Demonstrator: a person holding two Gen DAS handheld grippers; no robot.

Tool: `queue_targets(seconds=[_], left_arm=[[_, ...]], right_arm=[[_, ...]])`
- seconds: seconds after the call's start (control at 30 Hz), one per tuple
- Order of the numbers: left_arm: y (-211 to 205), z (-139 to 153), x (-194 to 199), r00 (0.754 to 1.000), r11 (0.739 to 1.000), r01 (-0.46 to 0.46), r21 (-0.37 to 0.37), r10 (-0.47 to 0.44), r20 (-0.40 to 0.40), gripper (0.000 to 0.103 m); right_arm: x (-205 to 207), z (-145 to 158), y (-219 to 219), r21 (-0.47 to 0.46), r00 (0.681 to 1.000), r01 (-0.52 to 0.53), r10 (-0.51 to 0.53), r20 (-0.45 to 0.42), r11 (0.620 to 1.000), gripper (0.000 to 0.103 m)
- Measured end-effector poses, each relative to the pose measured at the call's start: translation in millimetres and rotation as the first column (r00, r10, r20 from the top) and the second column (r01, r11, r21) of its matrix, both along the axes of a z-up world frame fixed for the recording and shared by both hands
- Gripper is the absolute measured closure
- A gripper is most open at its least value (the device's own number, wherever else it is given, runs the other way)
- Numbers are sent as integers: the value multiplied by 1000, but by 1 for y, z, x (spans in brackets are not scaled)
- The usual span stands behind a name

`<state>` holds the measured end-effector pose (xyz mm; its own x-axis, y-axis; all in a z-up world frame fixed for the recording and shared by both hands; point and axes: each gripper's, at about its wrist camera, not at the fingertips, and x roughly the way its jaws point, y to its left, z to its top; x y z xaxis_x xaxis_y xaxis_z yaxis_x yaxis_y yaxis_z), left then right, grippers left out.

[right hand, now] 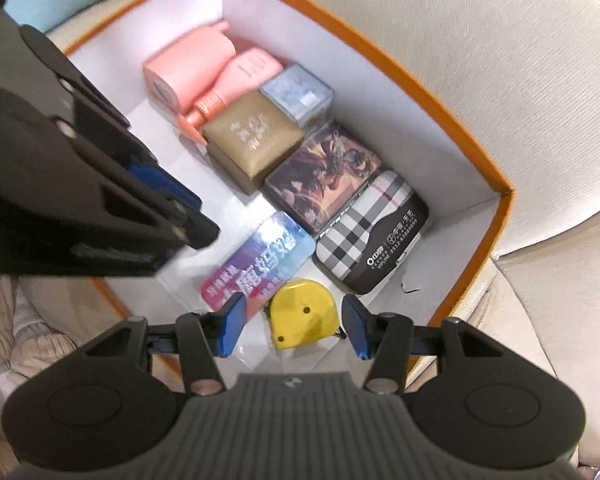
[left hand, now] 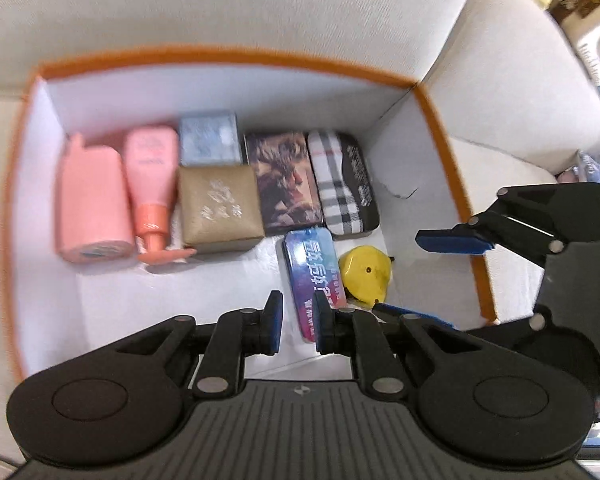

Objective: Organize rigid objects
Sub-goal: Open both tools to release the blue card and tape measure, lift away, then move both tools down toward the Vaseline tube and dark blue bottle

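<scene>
Both views are blurred by motion; print on the tins is mostly unreadable. L wrist view: the near end of the colourful tin (left hand: 314, 276) is hidden behind the L gripper (left hand: 298, 322) pads. The yellow tape measure (right hand: 302, 314) is partly cut off by the R gripper (right hand: 294, 330) body.

L gripper: above the orange-rimmed box (left hand: 228, 58), pointing down into it, jaws apart w/ a narrow gap, gripping nothing. R gripper: at the box's near corner, jaws wide apart either side of the tape measure, not touching it.

Tape measure lies on the box floor, just beside the colourful tin, near the plaid tin (right hand: 374, 232). Pink bottle (left hand: 150, 176), pink roll (left hand: 92, 204), gold box (left hand: 218, 204) sit along the far wall.
</scene>
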<state>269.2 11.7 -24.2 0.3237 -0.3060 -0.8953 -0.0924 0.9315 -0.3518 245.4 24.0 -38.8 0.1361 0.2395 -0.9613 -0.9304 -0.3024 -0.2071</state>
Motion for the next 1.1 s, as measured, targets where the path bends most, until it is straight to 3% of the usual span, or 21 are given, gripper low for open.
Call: queue_targets(seconds=[0.1, 0.23, 0.27, 0.4, 0.53, 0.7, 0.8, 0.93, 1.1], left_arm=[[15, 27, -25, 996, 1000, 20, -1, -20, 83, 87], [39, 55, -62, 986, 999, 43, -5, -42, 163, 87], [52, 77, -71, 984, 999, 42, 7, -42, 174, 87], [69, 79, -104, 982, 998, 5, 56, -15, 189, 87], [98, 65, -132, 990, 994, -57, 98, 44, 134, 87], [126, 27, -153, 990, 978, -138, 157, 133, 41, 87], [142, 4, -159, 983, 969, -182, 170, 185, 1, 86], [151, -19, -160, 975, 965, -212, 152, 220, -36, 85], [156, -24, -162, 973, 962, -217, 168, 226, -36, 85]], right_arm=[[-9, 16, -10, 80, 1000, 26, -25, -12, 996, 49], [-23, 42, -30, 229, 992, 108, -88, -95, 967, 48], [-26, 48, -36, 264, 986, 141, -111, -126, 954, 48], [-46, 62, -56, 351, 955, 249, -169, -243, 903, 48], [-75, 60, -73, 407, 924, 329, -200, -327, 852, 48], [-116, 34, -82, 334, 869, 393, -227, -439, 857, 48], [-137, 1, -75, 228, 827, 437, -290, -481, 870, 48], [-160, -47, -64, 76, 759, 510, -406, -509, 857, 48], [-188, -86, -49, -5, 770, 504, -451, -451, 864, 48]])
